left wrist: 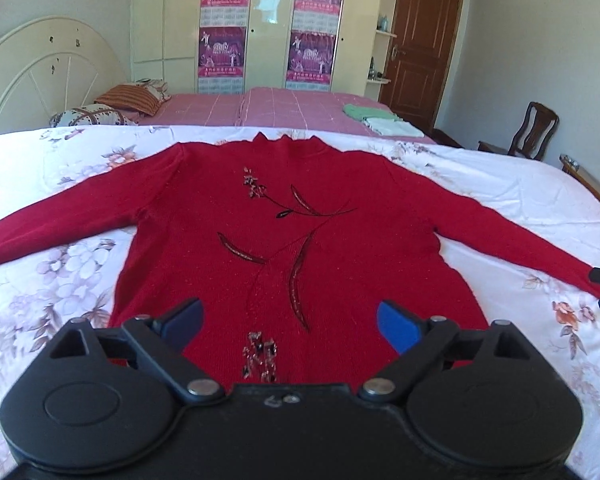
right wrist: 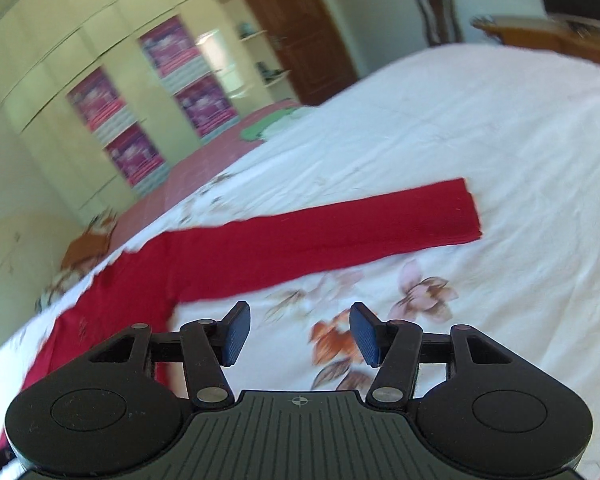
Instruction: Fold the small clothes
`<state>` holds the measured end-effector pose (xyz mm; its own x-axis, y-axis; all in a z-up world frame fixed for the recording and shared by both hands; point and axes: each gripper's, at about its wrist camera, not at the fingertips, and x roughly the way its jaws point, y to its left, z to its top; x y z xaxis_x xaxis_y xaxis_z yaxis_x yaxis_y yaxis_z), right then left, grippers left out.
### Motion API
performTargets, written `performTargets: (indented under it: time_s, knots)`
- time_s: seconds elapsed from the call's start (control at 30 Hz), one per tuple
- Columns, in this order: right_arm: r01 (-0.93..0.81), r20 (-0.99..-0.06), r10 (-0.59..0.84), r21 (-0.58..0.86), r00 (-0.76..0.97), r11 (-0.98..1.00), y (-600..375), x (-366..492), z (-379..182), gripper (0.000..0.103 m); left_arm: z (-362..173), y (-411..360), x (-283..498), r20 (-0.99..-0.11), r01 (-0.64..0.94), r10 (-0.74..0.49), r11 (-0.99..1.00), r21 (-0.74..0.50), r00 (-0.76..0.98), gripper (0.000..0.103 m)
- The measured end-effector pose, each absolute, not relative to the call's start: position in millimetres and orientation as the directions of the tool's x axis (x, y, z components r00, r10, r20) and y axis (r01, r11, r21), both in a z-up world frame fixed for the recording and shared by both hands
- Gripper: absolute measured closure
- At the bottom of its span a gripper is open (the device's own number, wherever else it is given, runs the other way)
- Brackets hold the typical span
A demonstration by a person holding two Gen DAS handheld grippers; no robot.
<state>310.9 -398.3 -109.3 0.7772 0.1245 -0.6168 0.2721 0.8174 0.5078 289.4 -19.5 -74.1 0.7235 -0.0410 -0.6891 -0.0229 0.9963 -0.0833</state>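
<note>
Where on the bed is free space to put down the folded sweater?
Free: the floral sheet beyond the cuff of the red sweater, and the strip between that sleeve and the right tongs. The pink cover is bare between the pillows and the folded clothes. The middle is crowded.
</note>
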Motion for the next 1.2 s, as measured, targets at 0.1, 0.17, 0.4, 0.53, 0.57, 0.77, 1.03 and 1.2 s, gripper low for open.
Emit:
performTargets:
  time_s: [0.1,0.17,0.4,0.53,0.57,0.77,1.03,1.2]
  knots:
    - [0.367,-0.631,0.087,0.552,0.771,0.748,-427,325,-129,0.047,-84,-27,305,-0.713,-0.021,-0.033,0.998,-0.067,0.7,0.007]
    - [0.428,-0.637,0.06,0.582,0.769,0.692,-447,331,-142,0.047,-88,-31,314,-0.722,-0.018,-0.027,0.998,-0.054,0.691,0.006]
    - [0.478,-0.576,0.025,0.702,0.817,0.528,-495,326,-161,0.06,-97,-49,337,-0.743,0.018,-0.026,1.0,-0.019,0.668,0.005]
    - [0.487,-0.566,0.007,0.715,0.824,0.502,-504,324,-160,0.073,-98,-55,352,-0.739,0.017,-0.012,1.0,-0.001,0.674,0.006]
    - [0.492,-0.569,0.001,0.712,0.822,0.501,-505,324,-159,0.078,-97,-56,356,-0.739,0.012,-0.01,1.0,-0.003,0.674,0.006]
    - [0.516,-0.583,-0.024,0.697,0.812,0.498,-508,313,-158,0.099,-93,-41,374,-0.722,-0.044,-0.004,0.998,-0.047,0.692,0.006]
    - [0.474,-0.607,-0.1,0.496,0.788,0.728,-481,326,-135,0.099,-98,9,389,-0.763,-0.09,0.055,0.996,-0.004,0.644,0.001]
    - [0.298,-0.536,0.008,0.481,0.844,0.824,-433,358,-107,0.099,-90,51,405,-0.744,-0.131,0.065,0.991,-0.03,0.665,0.017]
